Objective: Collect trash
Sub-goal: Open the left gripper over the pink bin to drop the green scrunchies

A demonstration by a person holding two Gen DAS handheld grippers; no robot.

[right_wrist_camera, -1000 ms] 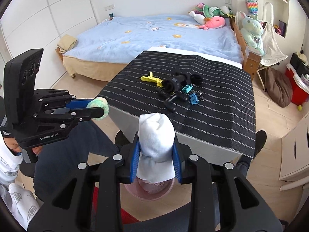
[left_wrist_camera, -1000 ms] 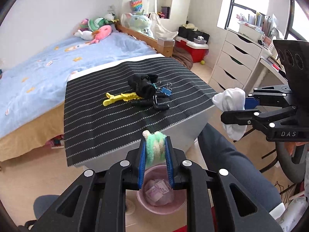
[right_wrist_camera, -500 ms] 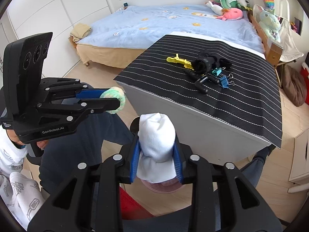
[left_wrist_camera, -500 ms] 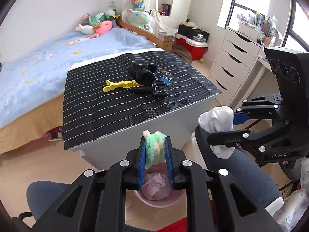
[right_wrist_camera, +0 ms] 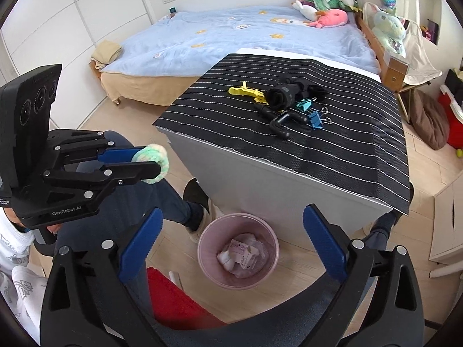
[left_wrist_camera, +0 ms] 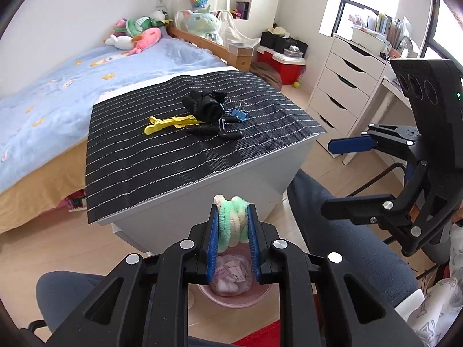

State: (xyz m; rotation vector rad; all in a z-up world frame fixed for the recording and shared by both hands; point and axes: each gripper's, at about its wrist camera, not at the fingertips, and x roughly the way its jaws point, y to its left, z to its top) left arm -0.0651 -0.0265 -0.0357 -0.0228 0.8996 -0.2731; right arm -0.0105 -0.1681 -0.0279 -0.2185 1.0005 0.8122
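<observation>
My left gripper (left_wrist_camera: 233, 211) is shut on a fluffy green and white ring (left_wrist_camera: 233, 221) and holds it just above the pink waste bin (left_wrist_camera: 228, 303). The right wrist view shows that same gripper (right_wrist_camera: 150, 162) at the left with the ring (right_wrist_camera: 156, 156). Directly over the bin (right_wrist_camera: 207, 238), my right gripper (right_wrist_camera: 233, 211) is opening its jaws wide, with nothing between them. A white wad (right_wrist_camera: 225, 257) lies among paper scraps inside the bin. From the left wrist, the right gripper (left_wrist_camera: 328, 177) shows its blue pads spread apart.
A grey table with a black striped mat (right_wrist_camera: 347, 150) stands behind the bin. It carries a yellow clip (right_wrist_camera: 246, 91), a black bundle (right_wrist_camera: 285, 94), binder clips (right_wrist_camera: 317, 118) and a black angled tube (right_wrist_camera: 283, 121). A person's legs (right_wrist_camera: 162, 193) flank the bin. A bed lies beyond.
The right gripper has opened wide and the white wad it held is gone from its jaws. The left gripper still clamps the fluffy ring. Both hands have barely moved.
</observation>
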